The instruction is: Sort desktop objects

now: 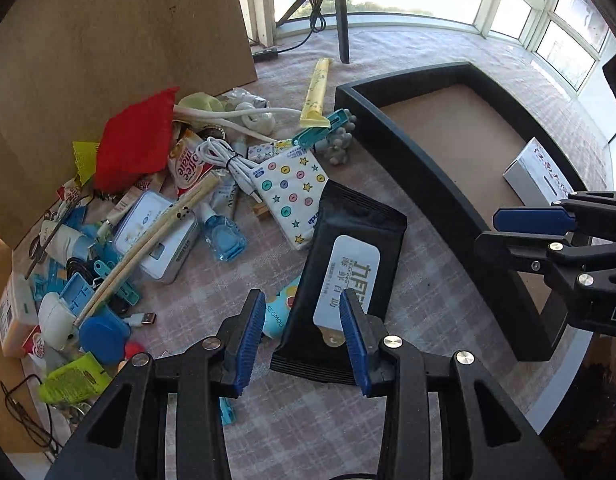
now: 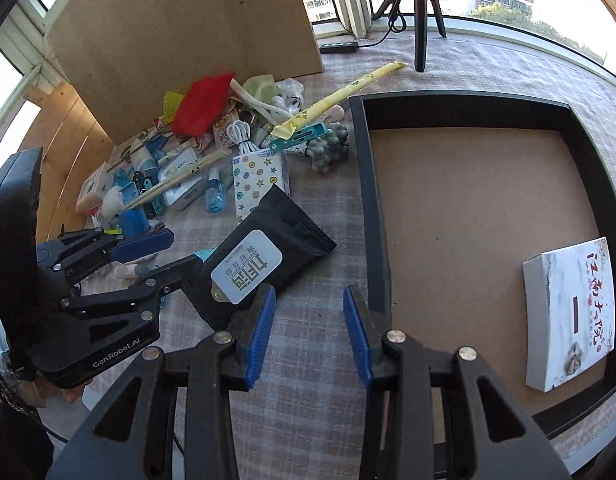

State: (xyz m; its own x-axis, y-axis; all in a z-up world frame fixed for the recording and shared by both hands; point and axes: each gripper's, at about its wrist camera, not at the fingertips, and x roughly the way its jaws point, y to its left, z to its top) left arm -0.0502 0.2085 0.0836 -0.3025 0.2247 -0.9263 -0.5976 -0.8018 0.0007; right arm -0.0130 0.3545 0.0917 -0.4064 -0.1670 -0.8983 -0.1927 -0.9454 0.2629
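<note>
A black wipes pack (image 1: 348, 256) with a white label lies on the checked tablecloth beside the black tray (image 1: 436, 184). My left gripper (image 1: 303, 344) is open, its blue fingers on either side of the pack's near end, apart from it. In the right wrist view the pack (image 2: 263, 256) lies left of the tray (image 2: 372, 216), with the left gripper (image 2: 155, 256) open at it. My right gripper (image 2: 308, 332) is open and empty above the cloth at the tray's near-left corner. It also shows in the left wrist view (image 1: 508, 236). A white box (image 2: 568, 312) lies in the tray.
A pile of small objects lies at the left: a red mesh (image 1: 135, 144), a spotted tissue pack (image 1: 295, 196), chopsticks (image 1: 147, 248), a white cable (image 1: 227, 156), a blue bottle (image 1: 223, 232). A cardboard panel (image 1: 119, 52) stands behind. A tripod leg (image 1: 342, 12) stands far back.
</note>
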